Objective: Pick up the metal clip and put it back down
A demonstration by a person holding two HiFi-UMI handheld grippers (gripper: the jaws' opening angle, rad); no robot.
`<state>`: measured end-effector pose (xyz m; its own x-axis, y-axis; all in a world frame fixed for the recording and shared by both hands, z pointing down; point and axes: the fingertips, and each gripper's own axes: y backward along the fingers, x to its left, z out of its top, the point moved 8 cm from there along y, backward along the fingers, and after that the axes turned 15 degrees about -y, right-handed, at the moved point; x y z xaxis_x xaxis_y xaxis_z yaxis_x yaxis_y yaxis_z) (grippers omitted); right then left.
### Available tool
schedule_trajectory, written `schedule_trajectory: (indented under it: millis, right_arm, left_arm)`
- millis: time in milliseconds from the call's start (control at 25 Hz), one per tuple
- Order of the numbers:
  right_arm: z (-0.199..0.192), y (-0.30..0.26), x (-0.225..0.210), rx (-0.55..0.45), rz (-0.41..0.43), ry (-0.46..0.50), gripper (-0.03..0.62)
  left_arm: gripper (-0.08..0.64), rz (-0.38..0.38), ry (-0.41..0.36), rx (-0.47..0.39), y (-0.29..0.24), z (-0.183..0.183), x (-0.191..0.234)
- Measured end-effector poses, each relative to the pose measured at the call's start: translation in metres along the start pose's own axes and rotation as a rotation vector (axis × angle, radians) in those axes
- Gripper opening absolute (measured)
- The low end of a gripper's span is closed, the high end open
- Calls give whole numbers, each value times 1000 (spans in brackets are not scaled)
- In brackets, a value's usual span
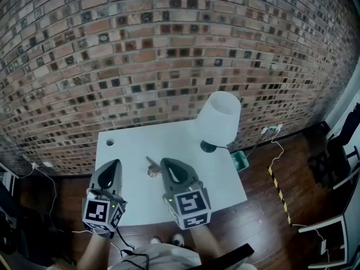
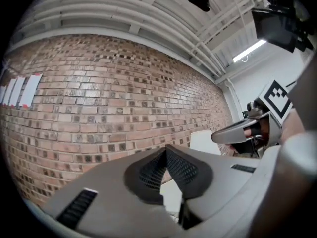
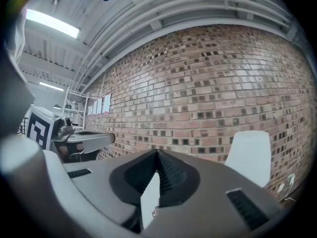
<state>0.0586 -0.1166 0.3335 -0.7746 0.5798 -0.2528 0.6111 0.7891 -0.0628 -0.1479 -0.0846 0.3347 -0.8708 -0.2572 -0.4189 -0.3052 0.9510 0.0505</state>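
Step in hand: judged as either before the pick or after the put-down; metal clip [image 1: 152,167] flat on the surface [image 1: 129,145], held by neither gripper.
Next move, if pick pending: spreading of right gripper's jaws, descent over the clip, closing across its thin body; likely a slippery, low-lying target that needs a shallow approach.
Brick wall [image 1: 169,49]: rough red-brown masonry with dark inset squares; backdrop to everything.
Floor [image 1: 264,207]: dark wood boards, glossy.
Surface: white rectangular tabletop, smooth and matte, small round hole [image 1: 109,142] near far left corner.
Lamp [image 1: 220,117]: white tapered shade, plain and smooth, on dark round base at far right of the surface; well apart from the clip.
Right gripper [image 1: 167,163]: grey moulded shell, dark ribbed pads, marker cube at rear; jaws pressed together at the tips with nothing between; tip just beside the clip, on its right, raised above the surface.
Left gripper [image 1: 116,163]: same build; jaws likewise tip to tip, empty; near the clip on its left, not touching.
Metal clip: small, grey, faintly shiny, elongated; between the two gripper tips, nearer the right one; finer shape too small to tell.
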Motion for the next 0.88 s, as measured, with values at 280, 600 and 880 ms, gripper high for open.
schedule_trajectory:
  millis: [280, 600, 880]
  right_arm:
    - [2, 7, 11, -18, 11, 32, -4]
    - [6, 18, 24, -32, -19, 33, -5]
    - [-23, 51, 43, -20, -109, 1, -3]
  left_arm:
    - [14, 7, -3, -17, 9, 5, 5]
    - [14, -30, -19, -38, 27, 8, 5]
    - [14, -106, -5, 3, 70, -14, -17]
